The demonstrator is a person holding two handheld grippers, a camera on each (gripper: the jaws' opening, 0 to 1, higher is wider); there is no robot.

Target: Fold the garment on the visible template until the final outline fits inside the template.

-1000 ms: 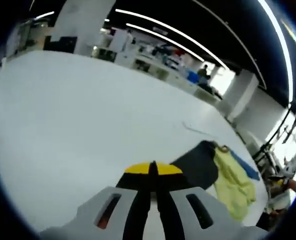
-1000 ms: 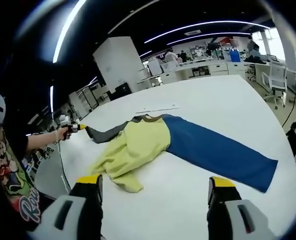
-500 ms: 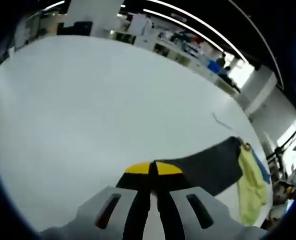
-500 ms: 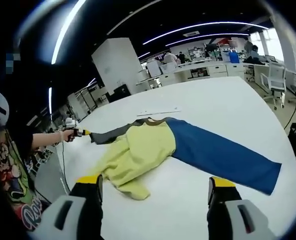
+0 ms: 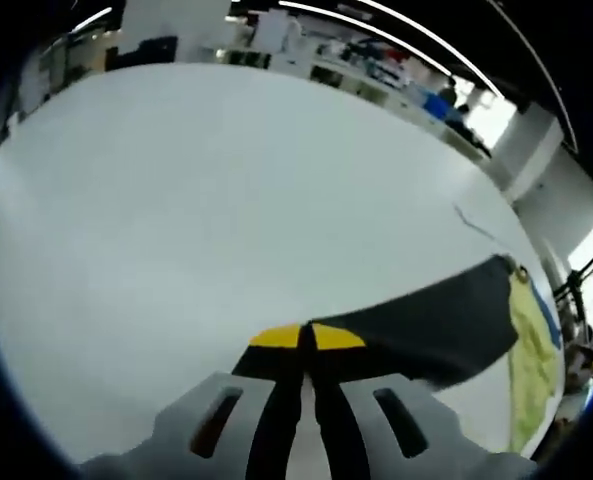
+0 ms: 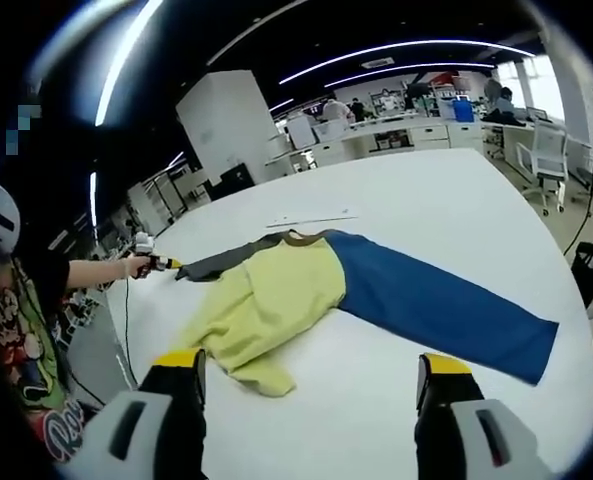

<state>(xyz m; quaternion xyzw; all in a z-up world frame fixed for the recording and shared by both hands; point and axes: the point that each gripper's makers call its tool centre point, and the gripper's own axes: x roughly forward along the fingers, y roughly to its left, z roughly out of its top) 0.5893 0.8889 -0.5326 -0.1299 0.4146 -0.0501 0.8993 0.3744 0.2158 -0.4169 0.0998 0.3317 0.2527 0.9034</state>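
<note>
The dark sleeve (image 5: 431,330) is clamped in the left claw (image 5: 307,338) and stretched flat; the right claw (image 6: 311,385) is held apart above the surface (image 6: 456,200). Next, folding inward seems required.

The garment (image 6: 306,295) is soft matt cloth in three colours: a yellow body that lies rumpled and creased, a blue sleeve (image 6: 446,310) lying smoother and flatter, and a dark grey sleeve (image 5: 426,330) that looks taut and even, without sheen. The table (image 5: 176,200) has a smooth white surface with a dull, faintly satin finish. The left gripper (image 5: 307,340) has pale grey jaws of moulded matt plastic with yellow tips; the right gripper (image 6: 306,375) looks the same, with black inner faces below its yellow tips.
</note>
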